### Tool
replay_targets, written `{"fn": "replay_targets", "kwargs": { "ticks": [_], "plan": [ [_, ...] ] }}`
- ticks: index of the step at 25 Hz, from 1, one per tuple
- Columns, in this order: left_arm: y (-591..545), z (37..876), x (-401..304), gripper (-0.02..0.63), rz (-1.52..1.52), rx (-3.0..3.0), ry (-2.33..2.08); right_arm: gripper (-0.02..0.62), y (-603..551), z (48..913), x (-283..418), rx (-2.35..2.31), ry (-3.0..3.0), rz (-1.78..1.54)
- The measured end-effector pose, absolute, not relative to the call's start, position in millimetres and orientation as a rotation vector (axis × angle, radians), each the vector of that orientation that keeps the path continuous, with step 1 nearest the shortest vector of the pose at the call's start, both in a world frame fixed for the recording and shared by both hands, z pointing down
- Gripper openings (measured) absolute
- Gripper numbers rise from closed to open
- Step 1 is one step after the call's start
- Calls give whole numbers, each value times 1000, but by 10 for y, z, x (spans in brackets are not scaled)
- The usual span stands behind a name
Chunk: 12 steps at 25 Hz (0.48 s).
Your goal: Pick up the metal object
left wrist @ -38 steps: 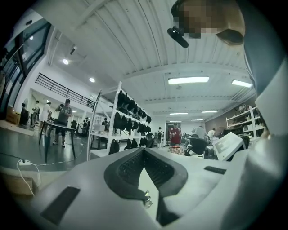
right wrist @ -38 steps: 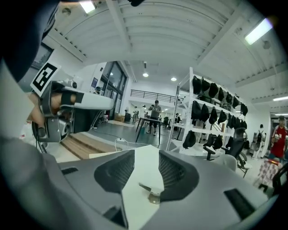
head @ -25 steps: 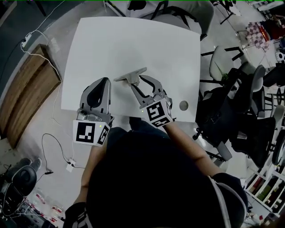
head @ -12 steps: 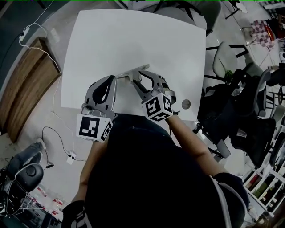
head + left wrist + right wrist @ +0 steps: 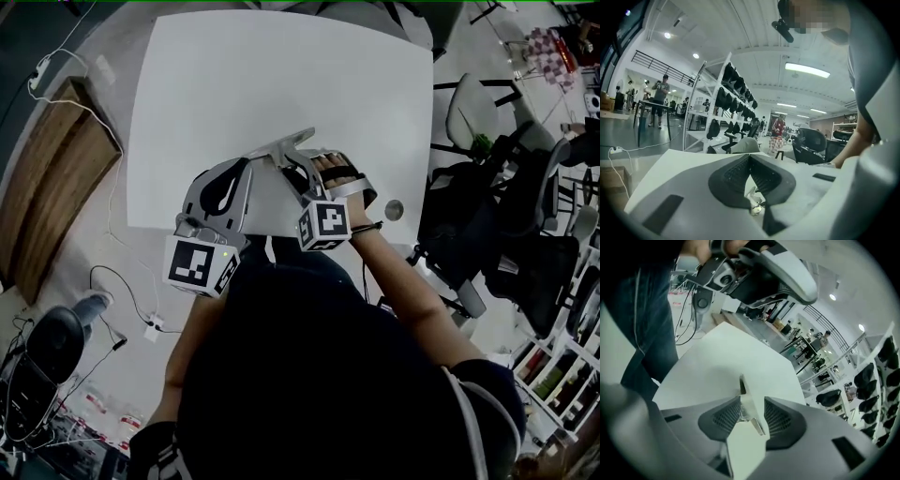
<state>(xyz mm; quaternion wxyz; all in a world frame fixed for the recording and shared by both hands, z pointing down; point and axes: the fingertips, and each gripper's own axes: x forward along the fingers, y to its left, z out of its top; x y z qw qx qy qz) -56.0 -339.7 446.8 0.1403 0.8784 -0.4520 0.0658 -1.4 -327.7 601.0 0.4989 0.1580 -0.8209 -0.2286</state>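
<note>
The metal object is a grey T-shaped bracket, held over the near middle of the white table. My right gripper is shut on it, and a hand shows on top of the gripper. In the right gripper view the bracket sits clamped between the two ribbed pads, its thin stem pointing toward the table. My left gripper hovers just left of the right one, jaws shut with nothing between them. It also shows at the top of the right gripper view as the left gripper.
A round hole lies near the table's right front corner. Office chairs crowd the right side. A wooden panel and cables lie on the floor at left. Shelves with bags stand beyond the table.
The right gripper has rolled over with the bracket in its jaws, so the hand now shows on top. The left gripper has drawn closer to it.
</note>
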Motion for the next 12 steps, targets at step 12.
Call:
{"fn": "replay_targets", "kwargs": {
  "ticks": [12],
  "plan": [
    [-3390,4551,-706,23,198,2516,-1293,115,-3351,6254,-74,265,-1802,-740]
  ]
}}
